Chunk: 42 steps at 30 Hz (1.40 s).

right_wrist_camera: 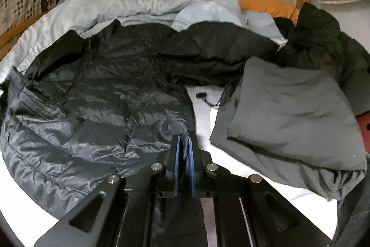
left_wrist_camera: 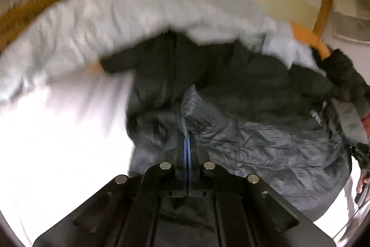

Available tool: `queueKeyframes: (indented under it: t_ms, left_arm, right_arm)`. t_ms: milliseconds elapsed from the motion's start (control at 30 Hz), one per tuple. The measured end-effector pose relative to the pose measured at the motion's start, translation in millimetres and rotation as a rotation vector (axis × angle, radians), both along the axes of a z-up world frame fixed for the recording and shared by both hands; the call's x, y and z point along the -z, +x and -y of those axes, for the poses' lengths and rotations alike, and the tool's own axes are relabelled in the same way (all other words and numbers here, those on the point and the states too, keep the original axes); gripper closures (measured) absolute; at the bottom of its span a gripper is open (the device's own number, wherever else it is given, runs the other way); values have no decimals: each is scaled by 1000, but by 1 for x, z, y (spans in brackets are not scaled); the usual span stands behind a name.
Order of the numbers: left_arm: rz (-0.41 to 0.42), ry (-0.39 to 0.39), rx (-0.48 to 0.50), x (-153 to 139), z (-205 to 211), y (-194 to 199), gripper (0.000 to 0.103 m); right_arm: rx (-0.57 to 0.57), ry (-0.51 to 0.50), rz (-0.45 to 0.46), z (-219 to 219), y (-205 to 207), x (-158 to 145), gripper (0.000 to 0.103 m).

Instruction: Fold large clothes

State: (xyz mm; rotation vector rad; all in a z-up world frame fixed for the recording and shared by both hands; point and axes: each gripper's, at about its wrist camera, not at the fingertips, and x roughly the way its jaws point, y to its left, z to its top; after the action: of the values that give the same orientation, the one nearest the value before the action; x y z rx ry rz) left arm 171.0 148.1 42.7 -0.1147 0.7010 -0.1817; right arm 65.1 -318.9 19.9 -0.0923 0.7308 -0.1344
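Item: dark quilted nylon puffer jacket (right_wrist_camera: 97, 108), spread on white bedsheet (right_wrist_camera: 203, 108), left of grey folded cloth (right_wrist_camera: 289, 112). Left gripper (left_wrist_camera: 186, 142) and right gripper (right_wrist_camera: 183, 142) each pinch its hem. Step: first fold; next, carry hem toward collar.

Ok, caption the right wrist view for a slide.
Right tongs pinch the dark puffer jacket's edge on the bed.
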Motion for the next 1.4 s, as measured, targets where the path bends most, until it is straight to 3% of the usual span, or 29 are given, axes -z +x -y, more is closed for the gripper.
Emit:
queueKeyframes:
  t_ms: [67,133,200,333,433,500,600,700,767,867,967,1067,1200,1333,1400]
  left_arm:
    - [119,59,-22,-20,-5,-21,103]
    - [127,70,-46,-25,-13,-32,103]
    - [75,40,-54,-22,-23,-41,103]
    - [-118,24,-92,8,-37,-47,103]
    - [-196,111,-108,40,-35,-46,103]
    - [-260,110,-108,63,-34,-43,103]
    - [-244,152,-93,78,-25,-47,102]
    - [-162,213,-82,64,-19,-52,90]
    - [-103,184,-89,48,-20,-58,51]
    - [-30,139,-54,27,-11,-69,50]
    - [5,105,35,19,13,-78,47]
    - [23,133,111,21,43,-75,41]
    - [-53,167,128,41,65,-59,40]
    - [-152,236,53,74,67,-46,35]
    - [-183,218,19,86,58,-47,35]
  right_arm:
    - [2,-18,28,-2,-6,-5,96]
    - [19,-21,52,-1,-11,-10,96]
    - [20,3,60,1,-15,-13,96]
    - [15,12,50,0,-21,-9,96]
    - [98,-62,-23,2,-14,8,96]
    - [114,-37,-61,12,-9,18,96]
    - [134,3,-70,24,-9,23,96]
    - [109,13,17,18,-21,6,96]
    - [58,25,93,7,-32,-11,96]
    - [-52,58,139,-17,-40,-25,95]
    - [-85,119,85,-42,-35,-17,89]
    - [-131,143,37,-66,-26,-5,89]
    - [-154,45,-14,-87,-14,17,89]
    - [-82,37,-145,-72,-5,56,89]
    - [-89,29,-121,-65,-10,63,89]
